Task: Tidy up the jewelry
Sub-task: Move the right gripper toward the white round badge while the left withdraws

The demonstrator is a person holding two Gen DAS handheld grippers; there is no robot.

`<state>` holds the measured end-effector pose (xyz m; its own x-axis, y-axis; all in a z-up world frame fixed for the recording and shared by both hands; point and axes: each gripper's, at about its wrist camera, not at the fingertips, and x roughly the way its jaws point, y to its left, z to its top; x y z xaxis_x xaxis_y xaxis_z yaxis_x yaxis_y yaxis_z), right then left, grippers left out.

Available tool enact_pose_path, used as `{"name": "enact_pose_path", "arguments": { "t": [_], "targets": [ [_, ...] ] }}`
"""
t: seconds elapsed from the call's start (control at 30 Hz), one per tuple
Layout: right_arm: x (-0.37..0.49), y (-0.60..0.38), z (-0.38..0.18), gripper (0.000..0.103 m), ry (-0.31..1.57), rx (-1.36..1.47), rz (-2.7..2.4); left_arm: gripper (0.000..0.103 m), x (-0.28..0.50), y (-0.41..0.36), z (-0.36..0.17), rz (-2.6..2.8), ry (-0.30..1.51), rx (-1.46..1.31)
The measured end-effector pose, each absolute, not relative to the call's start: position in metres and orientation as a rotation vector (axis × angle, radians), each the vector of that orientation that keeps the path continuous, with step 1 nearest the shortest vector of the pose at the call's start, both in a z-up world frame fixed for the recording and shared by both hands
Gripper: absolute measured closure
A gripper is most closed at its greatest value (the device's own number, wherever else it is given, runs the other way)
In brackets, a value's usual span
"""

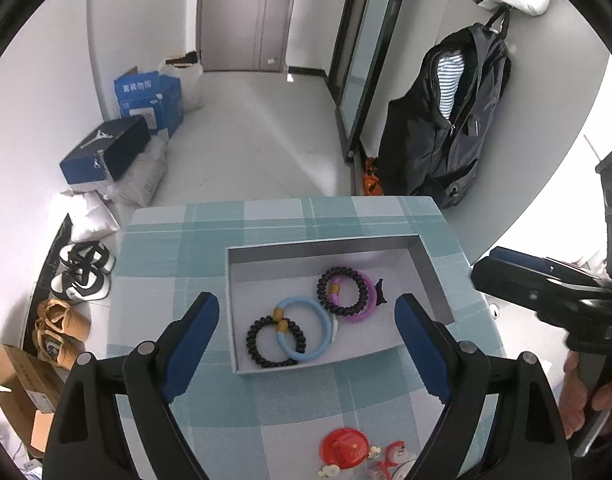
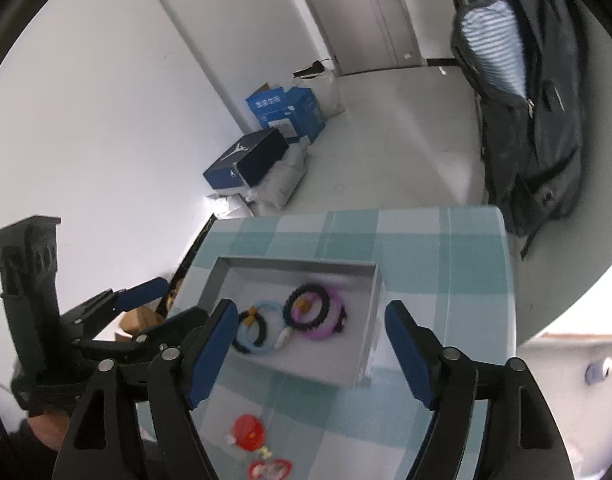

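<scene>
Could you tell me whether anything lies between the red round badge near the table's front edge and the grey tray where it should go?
Nothing visible does: only bare checked tablecloth separates the red badge from the tray, and both grippers are open and empty.

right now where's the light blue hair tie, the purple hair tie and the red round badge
light blue hair tie (image 1: 323, 322), left wrist view, on its right arc
purple hair tie (image 1: 370, 305), left wrist view, on its right edge
red round badge (image 1: 341, 449), left wrist view, on its red face

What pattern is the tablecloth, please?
The tablecloth is teal-and-white plaid, clearest in the left wrist view.
</scene>
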<state>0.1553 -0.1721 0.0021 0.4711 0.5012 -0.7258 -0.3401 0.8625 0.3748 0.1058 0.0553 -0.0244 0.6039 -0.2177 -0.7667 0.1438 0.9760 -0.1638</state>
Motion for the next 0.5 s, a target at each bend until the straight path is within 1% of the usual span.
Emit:
{"name": "enact_pose_path", "arguments": {
  "t": [0.07, 0.23, 0.5],
  "targets": [
    [0.146, -0.173, 0.006, 0.02, 0.927, 0.179, 0.517, 0.016, 0.099, 0.057, -0.023, -0.203, 0.888, -0.096],
    [0.127, -0.173, 0.009, 0.02, 0.902, 0.128, 0.503, 0.016, 0.08, 0.064, -0.027, -0.182, 0.884, -0.152],
    [0.09, -0.18, 0.0, 0.018, 0.912, 0.148, 0.477, 0.016, 0.055, 0.064, -0.043, -0.151, 0.916, -0.138]
  ]
}}
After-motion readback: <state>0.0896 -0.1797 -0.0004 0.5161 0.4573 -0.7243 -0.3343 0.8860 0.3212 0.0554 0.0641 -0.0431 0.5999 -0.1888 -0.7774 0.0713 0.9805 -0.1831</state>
